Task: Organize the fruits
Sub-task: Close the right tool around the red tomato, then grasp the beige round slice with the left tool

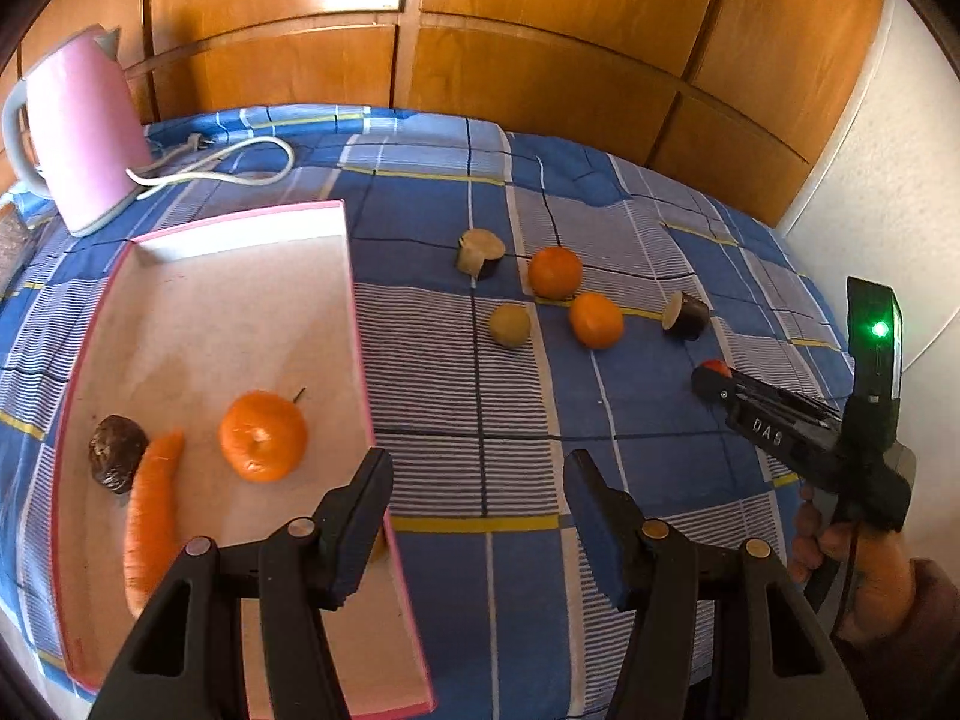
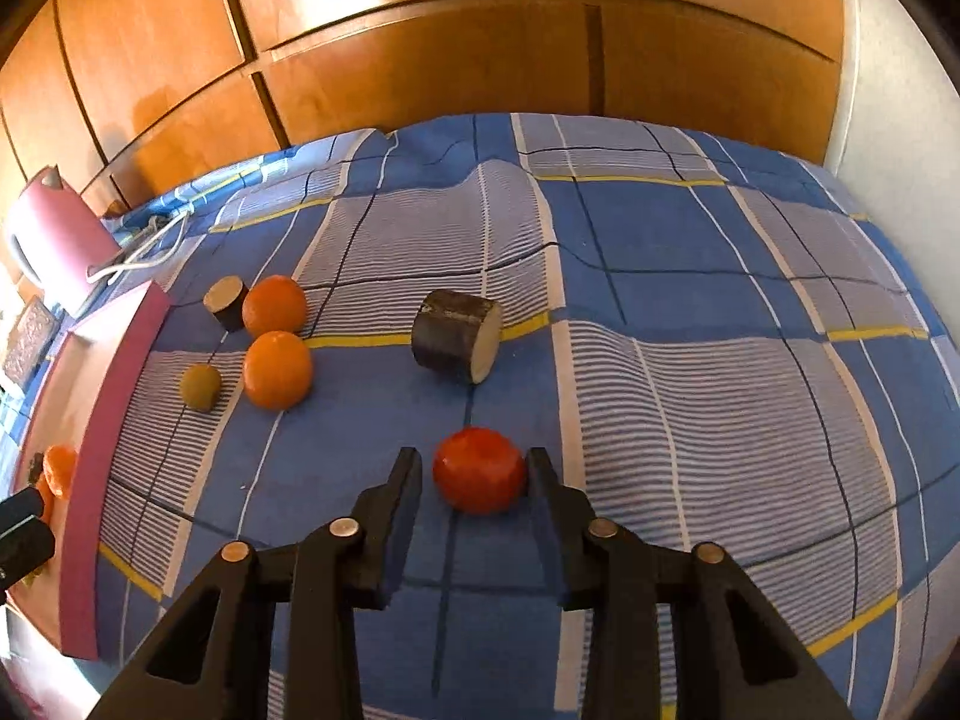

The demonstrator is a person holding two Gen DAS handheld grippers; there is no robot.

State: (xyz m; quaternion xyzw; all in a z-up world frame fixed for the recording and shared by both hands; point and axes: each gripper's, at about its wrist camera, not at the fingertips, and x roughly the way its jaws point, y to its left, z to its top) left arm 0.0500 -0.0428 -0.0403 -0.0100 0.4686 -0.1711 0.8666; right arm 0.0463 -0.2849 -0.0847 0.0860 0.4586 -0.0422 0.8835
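hiding behind right claw [image 1: 711, 381] — tomato [image 1: 716, 367]

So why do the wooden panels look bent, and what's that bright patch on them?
Left wrist view: the fisheye lens bows the wood panels, and glare whitens a patch at the top. Right wrist view: the same bending, glare again, the checked cloth bulges.

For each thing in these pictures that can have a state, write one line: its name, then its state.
left gripper: jaws open, empty
right gripper: jaws open around the red fruit
red fruit: on the cloth, not yet clamped
tray: partly filled
mandarin: in the tray
carrot: in the tray
kiwi: loose on the cloth
kettle: upright, lid closed
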